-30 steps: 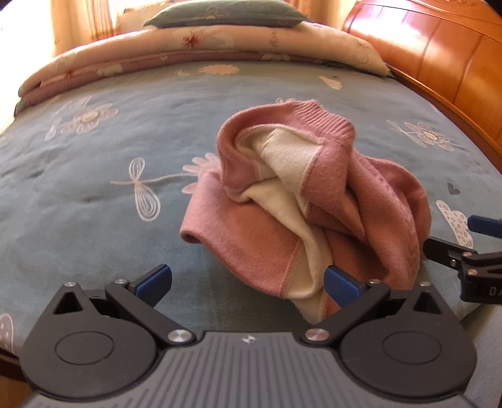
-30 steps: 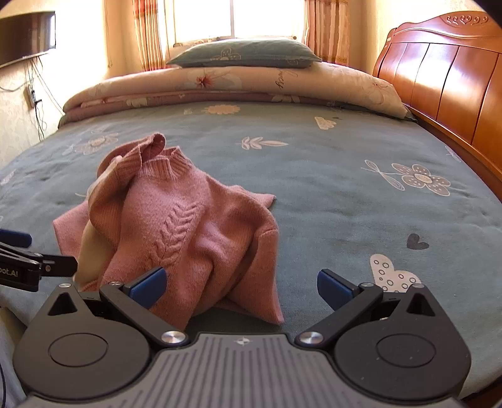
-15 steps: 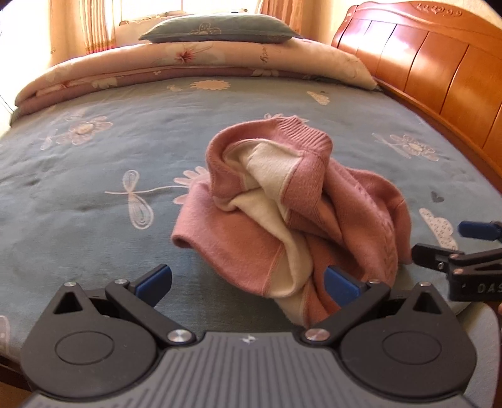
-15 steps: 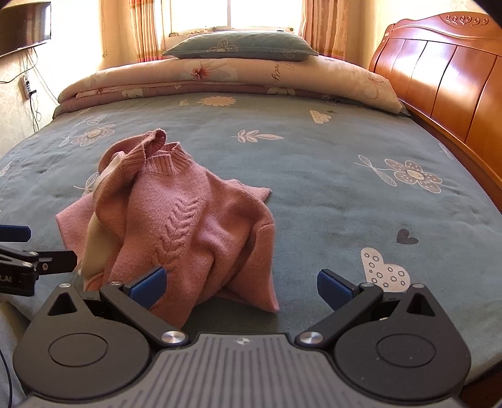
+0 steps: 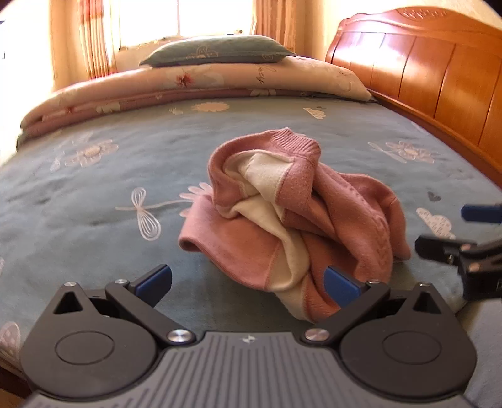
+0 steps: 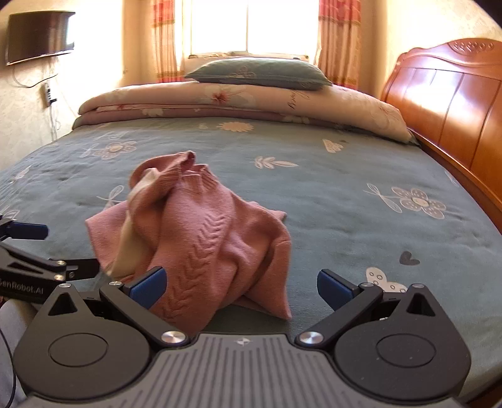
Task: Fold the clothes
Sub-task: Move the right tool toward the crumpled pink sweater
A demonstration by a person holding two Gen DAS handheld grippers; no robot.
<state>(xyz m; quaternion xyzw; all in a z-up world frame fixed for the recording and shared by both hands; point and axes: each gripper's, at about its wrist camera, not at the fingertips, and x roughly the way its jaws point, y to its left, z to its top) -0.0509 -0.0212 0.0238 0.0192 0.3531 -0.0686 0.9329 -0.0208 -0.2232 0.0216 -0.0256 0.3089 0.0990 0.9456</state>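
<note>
The pink sweater [image 5: 295, 219] sits in a crumpled heap on the blue bedspread [image 5: 94, 194], near the front edge of the bed and well short of the folded quilt [image 6: 238, 100] and the pillow [image 6: 260, 72] at the far end. No clean long axis here: it is bunched into a mound, with the ribbed collar [image 5: 298, 144] turned up on top and the cream lining [image 5: 266, 175] spilling open toward the left wrist camera. From the right wrist view the knitted leaf pattern [image 6: 200, 244] runs down the front of the heap toward the camera, and one flat corner [image 6: 276, 216] points off to the right.

Left gripper [image 5: 248, 279] hovers at the near side of the heap, jaws wide apart, holding nothing; its right blue pad [image 5: 340, 284] is up against the lowest fold, though contact can't be confirmed. Right gripper [image 6: 240, 284] also has its jaws spread wide and empty, with the left pad [image 6: 147, 284] in front of the sweater's near edge.

Writing: on the left gripper's body, seen at the left edge of the right wrist view, "GenRobot.AI" partly cut off. Script lettering on the quilt is too small to read.

Against a second ago, both cameras have pulled back and tilted up: the sweater looks smaller, and the window [image 6: 251, 25], the curtains [image 6: 335, 40] and the headboard [image 6: 448, 103] now show. The heap itself has not changed shape.
</note>
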